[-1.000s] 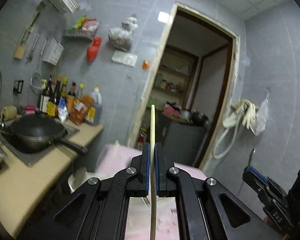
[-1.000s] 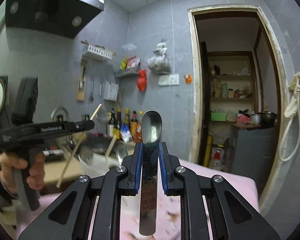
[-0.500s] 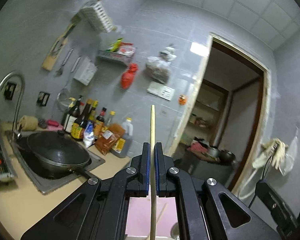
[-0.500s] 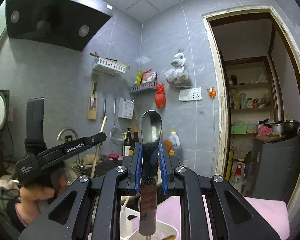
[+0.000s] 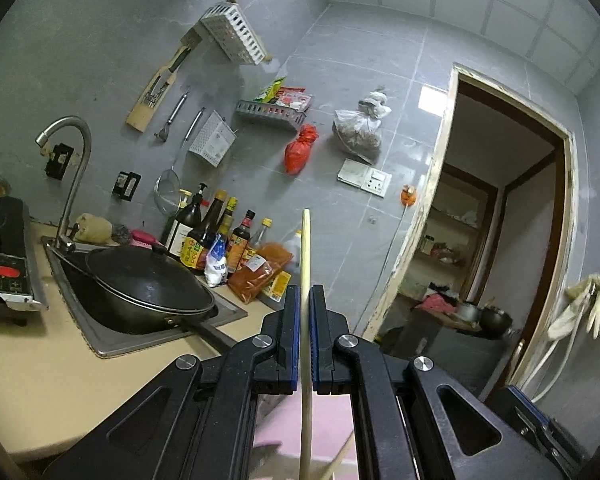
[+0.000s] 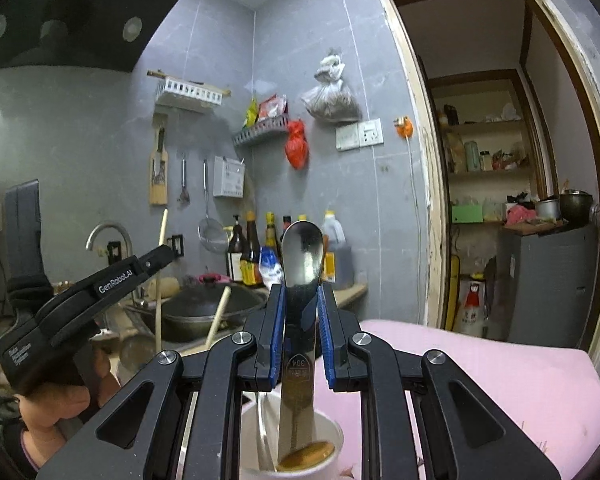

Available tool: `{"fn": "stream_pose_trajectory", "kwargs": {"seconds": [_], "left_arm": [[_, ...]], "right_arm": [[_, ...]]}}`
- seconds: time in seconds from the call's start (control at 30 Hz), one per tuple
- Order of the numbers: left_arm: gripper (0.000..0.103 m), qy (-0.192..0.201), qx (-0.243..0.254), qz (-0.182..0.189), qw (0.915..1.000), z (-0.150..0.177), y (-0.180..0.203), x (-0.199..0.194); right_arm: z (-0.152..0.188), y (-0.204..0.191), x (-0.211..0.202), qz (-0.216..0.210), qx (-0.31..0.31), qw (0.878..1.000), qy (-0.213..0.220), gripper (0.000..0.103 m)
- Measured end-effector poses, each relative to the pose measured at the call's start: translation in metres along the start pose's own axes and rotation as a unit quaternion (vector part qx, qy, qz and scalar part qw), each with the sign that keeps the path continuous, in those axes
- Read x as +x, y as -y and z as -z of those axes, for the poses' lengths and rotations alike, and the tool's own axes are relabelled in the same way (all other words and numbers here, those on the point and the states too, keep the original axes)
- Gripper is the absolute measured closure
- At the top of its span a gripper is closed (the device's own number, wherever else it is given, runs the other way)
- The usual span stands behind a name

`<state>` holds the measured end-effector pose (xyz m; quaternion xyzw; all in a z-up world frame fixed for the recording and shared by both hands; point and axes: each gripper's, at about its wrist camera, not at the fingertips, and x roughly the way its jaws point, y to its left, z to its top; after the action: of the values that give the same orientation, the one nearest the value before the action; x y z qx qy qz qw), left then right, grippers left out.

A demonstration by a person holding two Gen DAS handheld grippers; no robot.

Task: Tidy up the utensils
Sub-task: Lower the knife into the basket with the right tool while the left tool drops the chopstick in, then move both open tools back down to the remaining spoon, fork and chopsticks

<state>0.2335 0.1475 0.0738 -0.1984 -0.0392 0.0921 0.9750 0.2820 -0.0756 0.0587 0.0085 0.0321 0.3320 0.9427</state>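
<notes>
1. Left wrist view: the camera rides on my left gripper (image 5: 305,300), looking level along its fingers, tilted, toward the grey tiled wall, the sink (image 5: 100,332) with the black wok (image 5: 148,284) close at lower left, and the doorway (image 5: 500,240) to the right.
2. Right wrist view: the camera rides on my right gripper (image 6: 302,300), upright and level, facing the same wall from farther right.
3. Shared: wok (image 6: 208,308), bottles (image 5: 216,240), red bag (image 5: 300,148), doorway (image 6: 500,160); my left gripper (image 6: 156,258) appears at the right view's left edge.

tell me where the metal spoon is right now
In the right wrist view, the metal spoon stands upright, clamped in the right gripper, above the white cup.
</notes>
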Motion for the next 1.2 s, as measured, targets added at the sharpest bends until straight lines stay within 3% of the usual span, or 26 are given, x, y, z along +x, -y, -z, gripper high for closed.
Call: {"fn": "stream_pose_trajectory", "kwargs": {"seconds": [0.3, 0.47, 0.53, 0.6, 0.7, 0.77, 0.83, 0.87, 0.93, 1.13, 1.2], "left_arm": [[0.1, -0.039, 0.047, 0.041, 0.9973, 0.022, 0.011, -0.013], [0.098, -0.074, 0.063, 0.045, 0.9942, 0.025, 0.012, -0.018], [0.091, -0.09, 0.064, 0.048, 0.9927, 0.025, 0.011, -0.02], [0.071, -0.101, 0.061, 0.056, 0.9915, 0.023, 0.011, -0.023], [0.068, -0.108, 0.06, 0.067, 0.9901, 0.018, 0.013, -0.033], [0.066, -0.115, 0.072, 0.067, 0.9885, 0.014, 0.019, -0.039], [0.055, -0.129, 0.089, 0.062, 0.9857, 0.013, 0.027, -0.043], [0.044, -0.139, 0.093, 0.062, 0.984, 0.013, 0.03, -0.044], [0.038, -0.151, 0.093, 0.07, 0.9816, 0.015, 0.036, -0.05], [0.021, -0.159, 0.117, 0.082, 0.9769, 0.027, 0.056, -0.066], [0.014, -0.156, 0.127, 0.087, 0.9757, 0.032, 0.064, -0.072]], "right_arm": [[0.014, 0.004, 0.001, -0.026, 0.002, 0.999, -0.039, 0.088], [0.014, 0.006, -0.007, -0.035, 0.003, 0.998, -0.043, 0.076], [0.012, 0.007, -0.01, -0.036, 0.004, 0.998, -0.044, 0.076], [0.009, 0.007, -0.014, -0.035, 0.002, 0.998, -0.042, 0.076], [0.003, 0.008, -0.023, -0.031, -0.001, 0.999, -0.036, 0.071], [0.0, 0.01, -0.029, -0.025, 0.0, 0.999, -0.032, 0.055], [-0.003, 0.012, -0.038, -0.017, 0.0, 0.999, -0.028, 0.043], [-0.004, 0.014, -0.043, -0.014, -0.001, 1.0, -0.027, 0.038], [-0.006, 0.017, -0.053, -0.005, -0.003, 1.0, -0.024, 0.028], [-0.005, 0.034, -0.09, 0.032, -0.001, 0.999, -0.016, 0.005], [-0.003, 0.041, -0.103, 0.045, -0.002, 0.999, -0.013, 0.002]]}}
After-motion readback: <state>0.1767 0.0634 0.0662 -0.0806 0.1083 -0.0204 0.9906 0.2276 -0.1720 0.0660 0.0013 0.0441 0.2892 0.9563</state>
